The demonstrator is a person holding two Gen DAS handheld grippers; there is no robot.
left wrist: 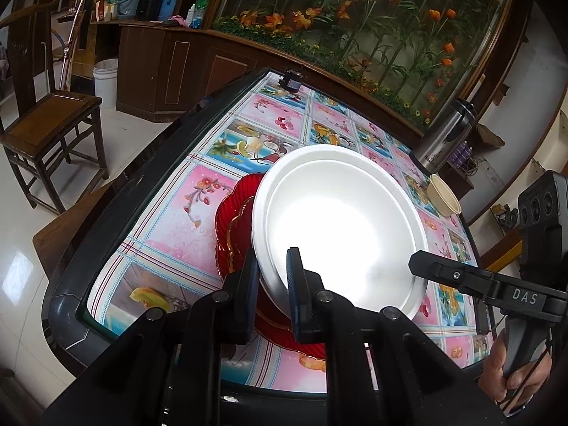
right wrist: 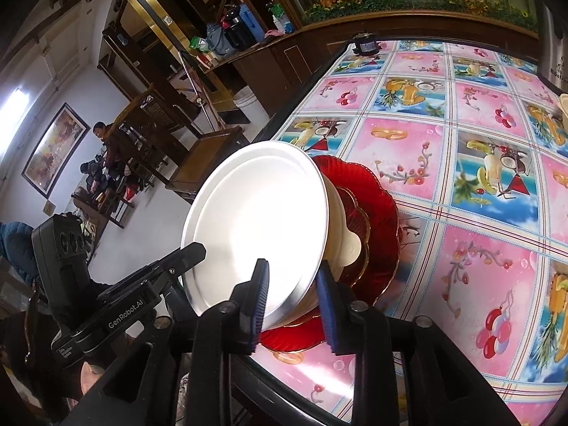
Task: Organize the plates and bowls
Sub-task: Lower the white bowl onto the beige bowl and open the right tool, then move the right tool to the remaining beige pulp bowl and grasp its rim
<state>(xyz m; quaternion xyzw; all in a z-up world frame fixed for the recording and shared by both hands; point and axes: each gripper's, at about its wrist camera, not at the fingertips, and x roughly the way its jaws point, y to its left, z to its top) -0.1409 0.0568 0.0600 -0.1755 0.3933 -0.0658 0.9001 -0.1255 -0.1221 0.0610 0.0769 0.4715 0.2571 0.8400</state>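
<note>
The white plate (left wrist: 340,227) is held tilted over the red glass plate (left wrist: 230,234), which lies on the desk (left wrist: 170,220). The step in hand is judged to be the setting down of the white plate onto the stack. It is best lowered slowly until it lies flat and centred over the red glass plate, and the pinch should be kept until its weight is borne from below.

The left claw (left wrist: 273,280) is closed tight on the near rim of the white plate, one pad above and one below. The right claw (right wrist: 293,298) is parted: its jaws straddle the rim nearest it, yet a gap is seen at the outer pad, so no firm hold is judged there. A cream bowl (right wrist: 346,238) is glimpsed under the white plate, on the red glass plate.
</note>
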